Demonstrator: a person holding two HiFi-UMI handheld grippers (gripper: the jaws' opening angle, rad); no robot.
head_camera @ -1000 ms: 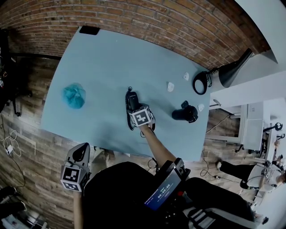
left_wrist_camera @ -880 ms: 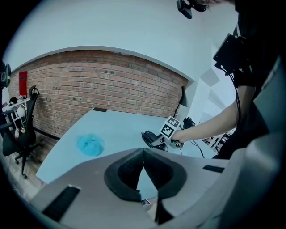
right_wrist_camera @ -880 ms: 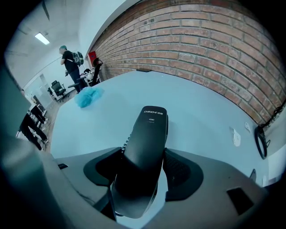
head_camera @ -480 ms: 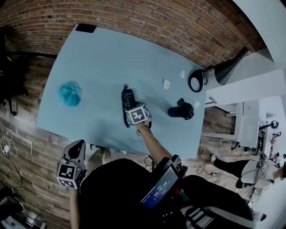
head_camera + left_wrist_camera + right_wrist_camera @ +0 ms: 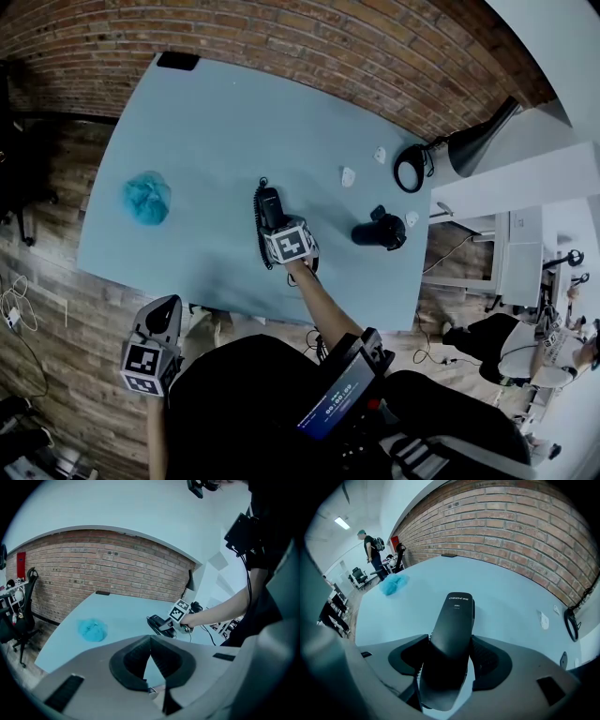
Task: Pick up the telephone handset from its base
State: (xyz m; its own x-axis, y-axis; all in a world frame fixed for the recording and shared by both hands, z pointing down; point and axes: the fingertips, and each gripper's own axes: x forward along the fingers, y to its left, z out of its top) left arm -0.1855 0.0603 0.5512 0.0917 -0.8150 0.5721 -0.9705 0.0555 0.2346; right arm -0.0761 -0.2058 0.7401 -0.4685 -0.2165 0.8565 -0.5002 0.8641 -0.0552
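Grab stage: the right gripper (image 5: 449, 645) had just been closing its jaws, wide, pads pinching the telephone handset (image 5: 453, 620), unlifted near the table (image 5: 187, 141)'s front edge. Next: a firm squeeze, then straight up.

The handset (image 5: 452, 639) showed as smooth black plastic, with a soft sheen along its back. Under it, the bench (image 5: 216, 122) ran flat and matt, its pale blue top even all over. Behind it, the brick wall (image 5: 328, 37) looked rough and unglazed, with coarse mortar lines. The floor (image 5: 56, 309) was worn, streaky wooden planking. The blue bundle (image 5: 147, 199) looked thin and crinkled; film or cloth, hard to tell.
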